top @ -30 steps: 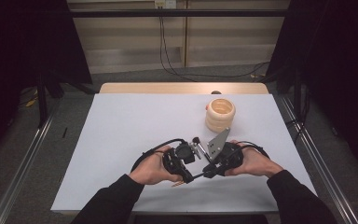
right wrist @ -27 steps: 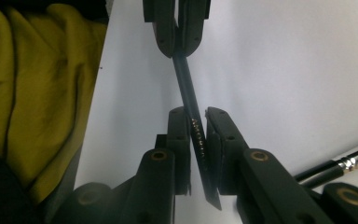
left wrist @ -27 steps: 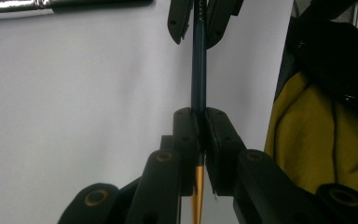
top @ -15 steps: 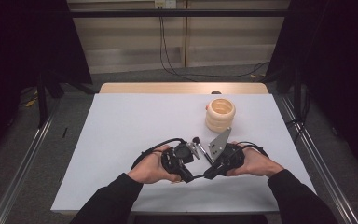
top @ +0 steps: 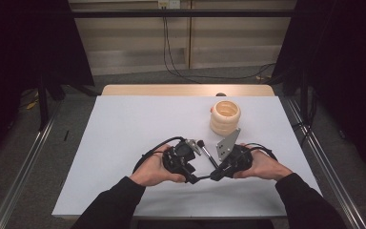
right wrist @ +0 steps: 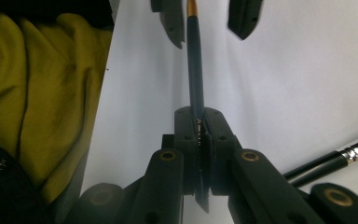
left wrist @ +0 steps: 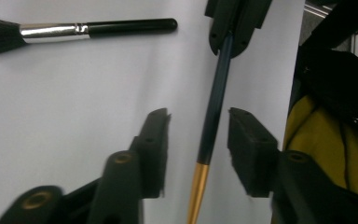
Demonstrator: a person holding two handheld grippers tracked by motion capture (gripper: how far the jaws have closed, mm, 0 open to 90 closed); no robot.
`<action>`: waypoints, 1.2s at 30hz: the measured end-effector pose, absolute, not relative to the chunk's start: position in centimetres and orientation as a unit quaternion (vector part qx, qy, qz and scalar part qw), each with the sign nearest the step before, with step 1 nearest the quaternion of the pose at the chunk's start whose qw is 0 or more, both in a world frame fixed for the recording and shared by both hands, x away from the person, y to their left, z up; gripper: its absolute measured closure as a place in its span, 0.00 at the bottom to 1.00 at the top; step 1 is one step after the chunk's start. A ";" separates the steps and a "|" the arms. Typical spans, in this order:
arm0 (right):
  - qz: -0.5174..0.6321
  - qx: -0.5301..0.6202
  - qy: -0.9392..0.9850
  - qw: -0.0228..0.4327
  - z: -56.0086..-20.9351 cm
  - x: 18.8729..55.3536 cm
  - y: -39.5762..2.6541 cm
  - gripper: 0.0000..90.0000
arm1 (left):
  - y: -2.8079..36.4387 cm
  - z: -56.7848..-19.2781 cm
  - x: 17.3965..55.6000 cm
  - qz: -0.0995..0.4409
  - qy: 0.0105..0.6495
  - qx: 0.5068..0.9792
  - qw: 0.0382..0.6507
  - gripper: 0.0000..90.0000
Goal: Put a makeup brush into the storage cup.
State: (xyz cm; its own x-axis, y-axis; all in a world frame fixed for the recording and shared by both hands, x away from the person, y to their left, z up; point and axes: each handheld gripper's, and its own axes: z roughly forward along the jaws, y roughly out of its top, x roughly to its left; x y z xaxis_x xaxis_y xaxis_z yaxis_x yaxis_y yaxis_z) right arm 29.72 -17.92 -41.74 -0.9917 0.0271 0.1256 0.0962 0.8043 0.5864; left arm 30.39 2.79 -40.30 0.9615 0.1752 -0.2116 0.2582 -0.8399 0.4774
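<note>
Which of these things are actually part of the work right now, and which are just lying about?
In use:
- dark stick with a gold end, clamped by the right gripper
- left gripper, fingers just opened around it

Lying about:
- black brush
- stack of pale rings

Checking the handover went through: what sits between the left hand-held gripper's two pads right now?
In the left gripper view, the dark brush handle runs between the left hand-held gripper pads, untouched; the right hand-held gripper clamps its far end.

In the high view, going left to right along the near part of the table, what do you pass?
Left hand → left tool → black brush → right tool → right hand.
</note>
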 end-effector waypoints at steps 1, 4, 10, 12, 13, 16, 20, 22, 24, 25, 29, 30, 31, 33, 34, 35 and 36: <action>-0.312 -0.037 -0.948 0.058 -41.7 29.7 -17.9 0.95 | 2.8 -40.3 30.4 -0.078 0.113 0.955 0.263 0.53; -0.314 -0.042 -0.947 0.053 -41.7 29.7 -18.0 0.95 | 2.9 -40.2 30.4 -0.072 0.124 0.952 0.272 0.41; -0.325 -0.060 -0.943 0.040 -41.6 29.8 -18.5 0.95 | 3.2 -40.2 30.4 -0.069 0.150 0.941 0.295 0.16; -0.326 -0.066 -0.942 0.040 -41.6 29.8 -18.6 0.95 | 3.4 -40.2 30.4 -0.062 0.145 0.942 0.295 0.08; -0.326 -0.066 -0.942 0.038 -41.6 29.8 -18.6 0.95 | 3.5 -40.1 30.5 -0.051 0.140 0.945 0.291 0.05; -0.323 -0.076 -0.943 0.034 -41.8 29.7 -18.8 0.95 | 3.9 -40.2 30.3 -0.049 0.158 0.934 0.318 0.06; -0.323 -0.092 -0.941 0.035 -42.1 29.5 -19.4 0.95 | 4.8 -40.0 30.2 -0.022 0.160 0.931 0.329 0.05; -0.332 -0.104 -0.937 0.029 -42.1 29.4 -19.8 0.95 | 5.2 -40.1 30.2 -0.025 0.157 0.926 0.343 0.05; -0.340 -0.116 -0.933 0.028 -42.0 29.2 -20.4 0.95 | 5.7 -40.2 30.1 -0.025 0.151 0.922 0.354 0.05; -0.340 -0.121 -0.932 0.026 -42.0 29.1 -20.7 0.95 | 5.9 -40.3 30.1 -0.026 0.153 0.920 0.359 0.05; -0.356 -0.137 -0.924 0.021 -42.3 28.7 -21.8 0.95 | 6.6 -40.5 30.1 -0.016 0.173 0.909 0.378 0.05; -0.357 -0.143 -0.923 0.016 -42.3 28.6 -22.0 0.95 | 6.8 -40.6 30.1 -0.015 0.173 0.909 0.379 0.05; -0.362 -0.147 -0.920 0.016 -42.3 28.6 -22.2 0.95 | 6.9 -40.6 30.0 -0.009 0.178 0.908 0.379 0.05; -0.371 -0.154 -0.915 0.016 -42.3 28.5 -22.5 0.95 | 7.0 -40.8 29.8 -0.004 0.188 0.904 0.384 0.05; -0.375 -0.160 -0.913 0.010 -42.3 28.5 -22.6 0.95 | 7.1 -40.9 29.8 -0.006 0.190 0.903 0.386 0.05; -0.381 -0.161 -0.910 0.015 -42.3 28.5 -22.7 0.95 | 7.2 -41.0 29.8 -0.006 0.190 0.902 0.388 0.05; -0.386 -0.162 -0.908 0.011 -42.3 28.5 -22.7 0.95 | 7.3 -41.1 29.7 0.002 0.194 0.898 0.394 0.05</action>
State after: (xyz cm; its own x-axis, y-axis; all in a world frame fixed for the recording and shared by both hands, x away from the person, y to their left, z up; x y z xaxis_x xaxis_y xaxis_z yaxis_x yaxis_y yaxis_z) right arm 28.47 -22.74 -42.32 -0.9474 0.2853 0.1452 0.3025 0.6500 0.6972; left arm 29.68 7.29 -41.06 0.9245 0.3506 -0.1494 0.3473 -0.6140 0.7088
